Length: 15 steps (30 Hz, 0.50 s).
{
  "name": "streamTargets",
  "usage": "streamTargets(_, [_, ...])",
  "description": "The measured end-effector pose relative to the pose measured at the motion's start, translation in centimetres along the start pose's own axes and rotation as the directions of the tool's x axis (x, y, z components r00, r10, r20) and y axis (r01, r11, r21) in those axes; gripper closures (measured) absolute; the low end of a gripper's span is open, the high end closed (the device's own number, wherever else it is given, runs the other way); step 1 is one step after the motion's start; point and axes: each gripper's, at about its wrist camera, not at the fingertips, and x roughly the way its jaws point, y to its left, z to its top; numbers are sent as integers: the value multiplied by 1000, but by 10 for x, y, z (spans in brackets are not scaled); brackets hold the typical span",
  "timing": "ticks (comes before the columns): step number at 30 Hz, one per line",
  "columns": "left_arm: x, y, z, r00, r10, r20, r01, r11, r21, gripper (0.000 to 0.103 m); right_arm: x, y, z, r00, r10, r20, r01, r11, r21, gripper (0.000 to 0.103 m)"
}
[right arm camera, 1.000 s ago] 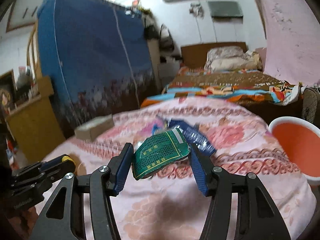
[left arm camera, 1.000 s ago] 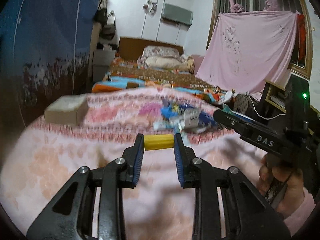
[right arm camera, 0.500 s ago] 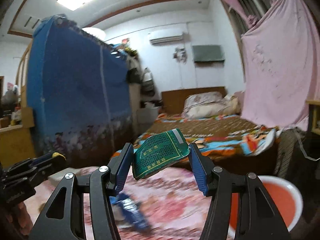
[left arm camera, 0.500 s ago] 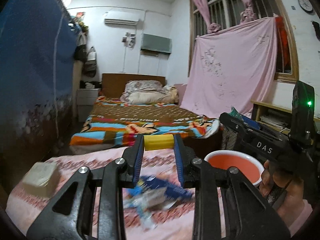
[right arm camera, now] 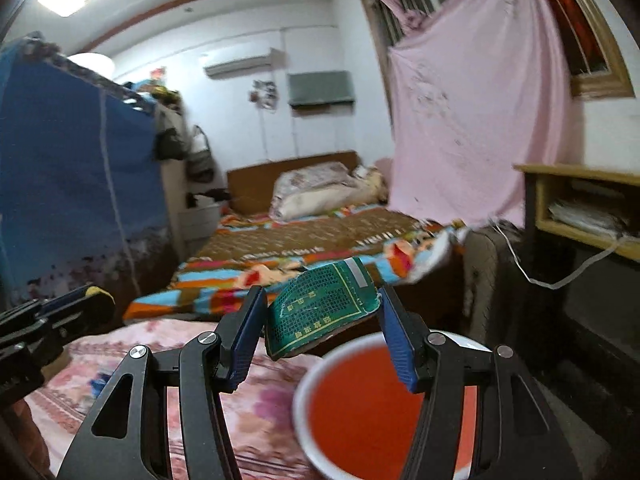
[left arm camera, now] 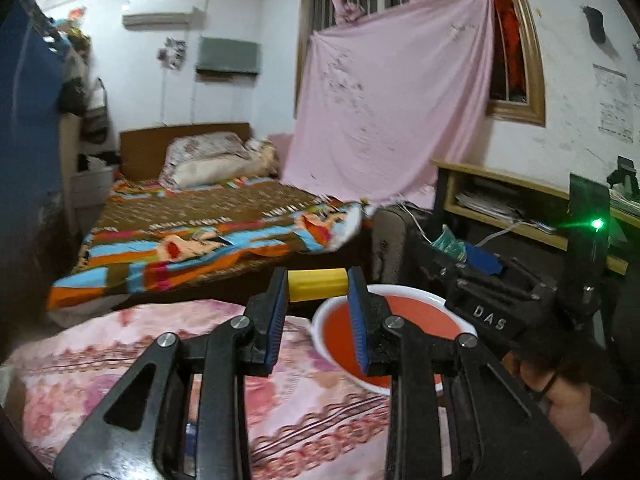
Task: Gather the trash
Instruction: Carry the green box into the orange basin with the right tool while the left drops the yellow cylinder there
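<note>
1. Yellow, and short like a stub of tube, the yellow piece [left arm camera: 317,283] sits clenched crosswise between the blue pads of the left gripper [left arm camera: 318,286] in the left wrist view. Just past it, at four o'clock, lies the red basin [left arm camera: 424,322] with its white rim, at the edge of the pink blanket [left arm camera: 120,360]. At three o'clock the right gripper [left arm camera: 460,254] shows from the side, with a scrap of green between its tips.

2. Only the right wrist view shows that scrap plainly: a green packet [right arm camera: 324,310], tilted and creased, grasped between the right gripper's pads above the basin's far rim. The left gripper appears at nine o'clock, its yellow load barely visible.
</note>
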Motion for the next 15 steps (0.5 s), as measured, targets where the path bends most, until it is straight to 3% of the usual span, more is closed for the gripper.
streamTargets(8, [54,-21,-2,984,-92,-151,82,994,-72,89,8,-40,-13,995,-59,-80,65,995,79,46])
streamTargets(12, [81,-35,-8,963,-129,-237,105,988,-110,89,14,-52,-20,991,-69,-116,82,991,104,45])
streamTargets(15, [95,-45,-12,949,-117,-292,93,991,-96,89,16,-60,-22,988,-74,-132,90,988,125,44])
